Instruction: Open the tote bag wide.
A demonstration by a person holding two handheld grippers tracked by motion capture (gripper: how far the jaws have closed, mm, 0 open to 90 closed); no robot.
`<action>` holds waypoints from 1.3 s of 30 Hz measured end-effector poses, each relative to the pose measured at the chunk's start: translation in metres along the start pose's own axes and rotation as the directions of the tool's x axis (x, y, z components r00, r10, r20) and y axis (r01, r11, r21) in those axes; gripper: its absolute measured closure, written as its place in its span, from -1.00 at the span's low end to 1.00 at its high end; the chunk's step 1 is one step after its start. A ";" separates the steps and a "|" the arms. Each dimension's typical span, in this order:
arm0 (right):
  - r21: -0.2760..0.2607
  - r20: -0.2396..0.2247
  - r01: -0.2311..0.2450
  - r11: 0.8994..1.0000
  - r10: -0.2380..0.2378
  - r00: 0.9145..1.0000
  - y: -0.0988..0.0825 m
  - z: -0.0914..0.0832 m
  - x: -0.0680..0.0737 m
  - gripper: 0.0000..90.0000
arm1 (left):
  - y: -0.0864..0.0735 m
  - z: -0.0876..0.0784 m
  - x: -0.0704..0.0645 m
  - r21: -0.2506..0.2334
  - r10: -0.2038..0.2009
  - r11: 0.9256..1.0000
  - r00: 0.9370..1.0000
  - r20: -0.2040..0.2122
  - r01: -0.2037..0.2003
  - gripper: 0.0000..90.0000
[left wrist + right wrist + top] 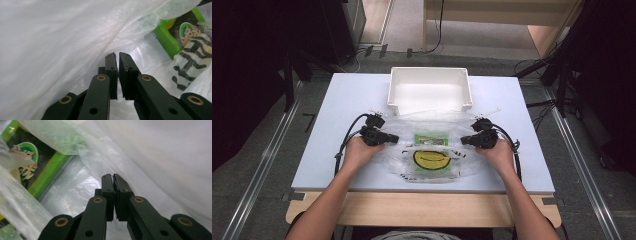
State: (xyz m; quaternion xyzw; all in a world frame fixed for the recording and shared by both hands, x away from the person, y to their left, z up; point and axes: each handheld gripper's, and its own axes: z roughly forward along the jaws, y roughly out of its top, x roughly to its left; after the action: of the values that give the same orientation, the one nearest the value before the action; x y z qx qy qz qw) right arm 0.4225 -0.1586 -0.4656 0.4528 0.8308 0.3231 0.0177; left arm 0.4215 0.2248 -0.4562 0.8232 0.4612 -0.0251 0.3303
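Plastic bag (432, 150) lies between left tool (396, 138) and right tool (463, 140).

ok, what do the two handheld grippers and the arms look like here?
Both the left gripper and right gripper are black, each trailing a looped black cable. The gripper views show flat black link arms with brass-ringed pivots and ridged pads. Forearms are bare; a grey garment shows at the bottom edge.

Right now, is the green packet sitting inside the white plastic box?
No, the green packet lies inside the clear plastic bag with the yellow smiley face, on the table in front of the white plastic box.
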 end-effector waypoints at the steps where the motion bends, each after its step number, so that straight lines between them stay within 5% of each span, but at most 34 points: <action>1: 0.000 0.009 -0.008 1.000 0.008 1.000 -0.001 -0.001 -0.001 0.98 | -0.001 -0.002 0.002 0.001 -0.004 1.000 1.000 -0.003 0.004 0.96; 14: -0.035 0.109 -0.086 0.996 0.089 0.990 -0.020 -0.020 -0.022 1.00 | -0.014 -0.020 0.018 -0.027 -0.083 0.996 0.994 -0.071 0.081 1.00; 17: -0.032 0.168 -0.108 0.994 0.112 0.979 -0.026 -0.028 -0.026 1.00 | -0.018 -0.026 0.025 -0.037 -0.107 0.994 0.990 -0.095 0.104 1.00; 23: -0.048 0.212 -0.122 0.991 0.130 0.969 -0.037 -0.037 -0.035 1.00 | -0.021 -0.030 0.029 -0.049 -0.123 0.992 0.987 -0.105 0.118 1.00; 27: -0.061 0.198 -0.157 0.986 0.166 0.966 -0.041 -0.041 -0.041 1.00 | -0.022 -0.030 0.031 -0.058 -0.136 0.990 0.986 -0.092 0.131 1.00; 39: -0.060 0.218 -0.132 0.989 0.142 0.966 -0.049 -0.047 -0.042 1.00 | -0.023 -0.032 0.033 -0.062 -0.132 0.990 0.987 -0.092 0.127 1.00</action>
State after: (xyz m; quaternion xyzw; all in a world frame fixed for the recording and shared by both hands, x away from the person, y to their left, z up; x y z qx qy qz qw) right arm 0.3957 -0.2332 -0.4668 0.5420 0.7828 0.2897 0.0980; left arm 0.4137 0.2756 -0.4549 0.7822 0.5294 0.0060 0.3284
